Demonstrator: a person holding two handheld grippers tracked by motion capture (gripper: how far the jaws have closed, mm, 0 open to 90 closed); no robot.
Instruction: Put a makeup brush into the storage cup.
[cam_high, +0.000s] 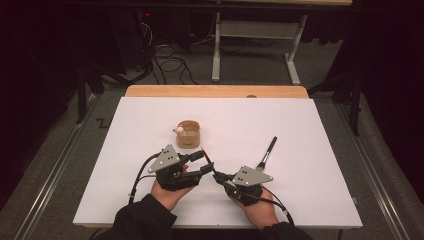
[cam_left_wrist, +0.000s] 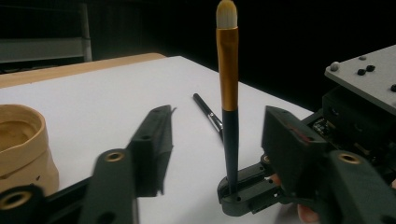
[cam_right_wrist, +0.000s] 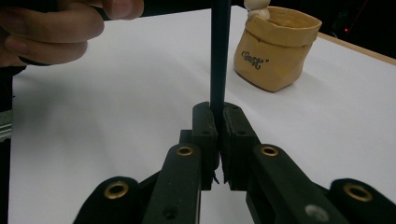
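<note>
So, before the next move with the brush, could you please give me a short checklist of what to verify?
1. Right gripper shut on the brush handle: ok.
2. Brush upright, bristles up: ok.
3. Left gripper open, jaws either side of the brush: ok.
4. Tan pot standing upright with room inside: ok.
5. Second brush lying on the table, apart from both grippers: ok.
6. Grip firm enough for a handover: cannot tell.

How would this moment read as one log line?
right gripper: shut on makeup brush, upright | left gripper: open beside it | pouch: on table
</note>
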